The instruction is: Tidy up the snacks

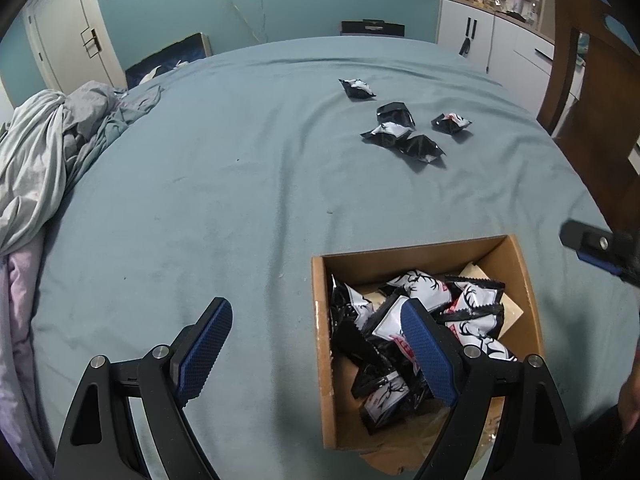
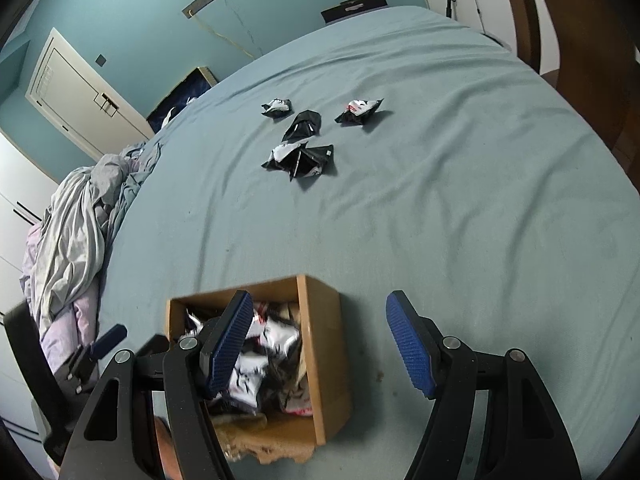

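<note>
An open cardboard box on the bed holds several black-and-white snack packets; it also shows in the right wrist view. Several more packets lie loose farther up the bed, also in the right wrist view. My left gripper is open and empty, its right finger over the box and its left over the sheet. My right gripper is open and empty above the box's right wall. Its tip shows at the right edge of the left wrist view.
The bed has a blue-grey sheet. Crumpled grey and pink bedding lies at the left edge. A wooden chair stands to the right, white cabinets behind it, and a door at far left.
</note>
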`<action>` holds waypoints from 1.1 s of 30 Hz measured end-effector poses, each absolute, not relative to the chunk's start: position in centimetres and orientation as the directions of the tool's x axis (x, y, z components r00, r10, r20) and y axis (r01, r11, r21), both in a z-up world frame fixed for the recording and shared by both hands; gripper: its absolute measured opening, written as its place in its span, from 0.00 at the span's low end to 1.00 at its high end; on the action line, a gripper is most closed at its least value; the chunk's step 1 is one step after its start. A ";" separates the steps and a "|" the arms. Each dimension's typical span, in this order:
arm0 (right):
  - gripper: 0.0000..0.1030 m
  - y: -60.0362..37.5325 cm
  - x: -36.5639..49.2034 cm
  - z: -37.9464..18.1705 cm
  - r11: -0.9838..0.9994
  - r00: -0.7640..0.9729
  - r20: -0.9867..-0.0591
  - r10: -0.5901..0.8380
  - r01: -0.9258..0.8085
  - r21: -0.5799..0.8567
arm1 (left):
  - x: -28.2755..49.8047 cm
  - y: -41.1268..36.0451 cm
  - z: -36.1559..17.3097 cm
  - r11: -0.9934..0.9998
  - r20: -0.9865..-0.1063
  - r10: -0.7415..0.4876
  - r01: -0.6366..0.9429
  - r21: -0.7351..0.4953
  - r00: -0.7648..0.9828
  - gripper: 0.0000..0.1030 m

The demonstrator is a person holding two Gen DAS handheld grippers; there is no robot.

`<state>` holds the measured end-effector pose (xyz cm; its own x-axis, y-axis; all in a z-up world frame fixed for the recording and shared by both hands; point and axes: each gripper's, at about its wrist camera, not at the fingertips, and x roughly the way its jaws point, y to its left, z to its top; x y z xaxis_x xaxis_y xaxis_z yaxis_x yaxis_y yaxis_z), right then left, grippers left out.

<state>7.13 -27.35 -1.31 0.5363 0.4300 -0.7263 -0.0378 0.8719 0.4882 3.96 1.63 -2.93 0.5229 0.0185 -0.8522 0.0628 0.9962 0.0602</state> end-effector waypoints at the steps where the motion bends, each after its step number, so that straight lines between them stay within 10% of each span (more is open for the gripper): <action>1: 0.66 -27.4 7.8 -1.4 0.870 0.530 -0.729 0.435 -0.037 0.492 | 4.0 1.6 -2.9 0.996 -0.853 0.018 0.062 0.059 0.522 0.85; 17: 0.66 -27.9 21.4 -5.5 0.757 0.470 -0.672 0.573 0.012 0.654 | 6.1 2.5 -3.8 0.999 -0.889 -0.029 0.033 -0.016 0.457 0.85; 33: 0.66 -20.1 28.8 -8.5 0.910 0.449 -0.794 0.410 -0.140 0.391 | 8.1 2.9 -5.0 1.000 -0.894 -0.004 0.000 -0.005 0.448 0.85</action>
<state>28.77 -20.09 -8.51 0.4494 0.4097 -0.7938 -0.1398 0.9099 0.3905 8.12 2.88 -4.96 0.4478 -0.0044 -0.8941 -0.0005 1.0000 -0.0052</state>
